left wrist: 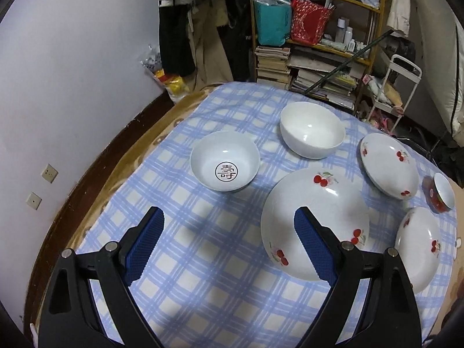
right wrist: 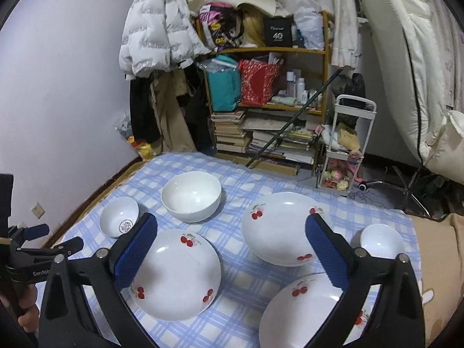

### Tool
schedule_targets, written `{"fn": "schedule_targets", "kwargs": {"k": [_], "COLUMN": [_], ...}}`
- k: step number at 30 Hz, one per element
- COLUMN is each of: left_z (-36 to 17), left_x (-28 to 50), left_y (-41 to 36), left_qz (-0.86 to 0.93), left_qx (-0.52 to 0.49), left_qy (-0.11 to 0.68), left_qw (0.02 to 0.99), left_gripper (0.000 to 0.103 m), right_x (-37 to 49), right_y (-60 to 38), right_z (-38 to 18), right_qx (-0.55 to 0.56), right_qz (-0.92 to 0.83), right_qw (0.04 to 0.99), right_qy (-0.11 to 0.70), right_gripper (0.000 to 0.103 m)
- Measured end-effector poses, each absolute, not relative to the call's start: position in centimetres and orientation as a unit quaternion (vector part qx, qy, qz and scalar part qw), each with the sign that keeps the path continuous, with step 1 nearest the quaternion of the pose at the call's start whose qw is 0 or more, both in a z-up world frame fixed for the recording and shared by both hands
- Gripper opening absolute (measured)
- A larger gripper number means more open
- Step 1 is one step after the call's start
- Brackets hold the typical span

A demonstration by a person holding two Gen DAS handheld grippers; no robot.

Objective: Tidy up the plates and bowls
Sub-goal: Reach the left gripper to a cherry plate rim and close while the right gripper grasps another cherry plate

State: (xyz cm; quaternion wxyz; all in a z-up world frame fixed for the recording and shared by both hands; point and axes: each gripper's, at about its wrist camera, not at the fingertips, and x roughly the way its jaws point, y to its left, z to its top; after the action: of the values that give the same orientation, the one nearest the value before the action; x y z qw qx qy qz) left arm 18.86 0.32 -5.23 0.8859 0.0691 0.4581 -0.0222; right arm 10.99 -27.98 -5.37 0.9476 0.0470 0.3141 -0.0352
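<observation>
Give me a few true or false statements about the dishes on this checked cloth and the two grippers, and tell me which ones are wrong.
1. Both grippers are open and hold nothing. True: the left gripper and the right gripper hang over the cloth with jaws apart.
2. The plates are stacked in one pile. False: the three cherry plates lie apart on the checked cloth.
3. The plain white bowl is empty. True.
4. The bowl with the round black mark lies upside down. False: it stands upright, its mark showing inside on the bottom.
5. The small red-sided bowl sits inside a plate. False: it stands alone near the cloth's edge.
</observation>
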Motion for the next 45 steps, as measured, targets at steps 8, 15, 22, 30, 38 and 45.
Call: {"fn": "schedule_targets", "kwargs": {"k": [8, 15, 22, 30, 38, 45], "left_z": [-7.9, -10.7, -13.1, -15.1, -16.7, -18.3], "left_x": [21.1, 22.3, 22.8, 23.8, 24.2, 24.7], "left_y": [0.7, 0.4, -0.9, -0.9, -1.1, -0.6], "left_qz": [-0.017, -0.014, -0.019, -0.027, -0.044, -0.059], "left_qx": [0.05, 0.058, 0.083, 0.076, 0.067, 0.039], "left_qy": [0.48, 0.499, 0.504, 0.53, 0.557, 0.592], "left_qw": [0.875, 0.865, 0.86, 0.844, 0.826, 0.802], "left_gripper": [0.09, 0.09, 0.09, 0.09, 0.088, 0.048], "right_x": [13.7, 16.3, 17.5, 18.4, 18.8, 19.1], "right_y": [-26.9, -27.1, -27.2, -27.2, -26.7, -27.0], "right_z": [-8.7, -12.1, -15.1, -18.0, -19.8, -21.2], "right_qx": [0.019, 0.029, 0.028, 0.035, 0.037, 0.061], "right_qz": [-0.022, -0.006, -0.013, 0.003, 0.021, 0.037], "right_qw": [0.935, 0.922, 0.912, 0.894, 0.876, 0.858], "right_qy": [0.352, 0.385, 0.409, 0.447, 0.481, 0.508], "right_gripper": [0.103, 0.098, 0.089, 0.084, 0.066, 0.036]}}
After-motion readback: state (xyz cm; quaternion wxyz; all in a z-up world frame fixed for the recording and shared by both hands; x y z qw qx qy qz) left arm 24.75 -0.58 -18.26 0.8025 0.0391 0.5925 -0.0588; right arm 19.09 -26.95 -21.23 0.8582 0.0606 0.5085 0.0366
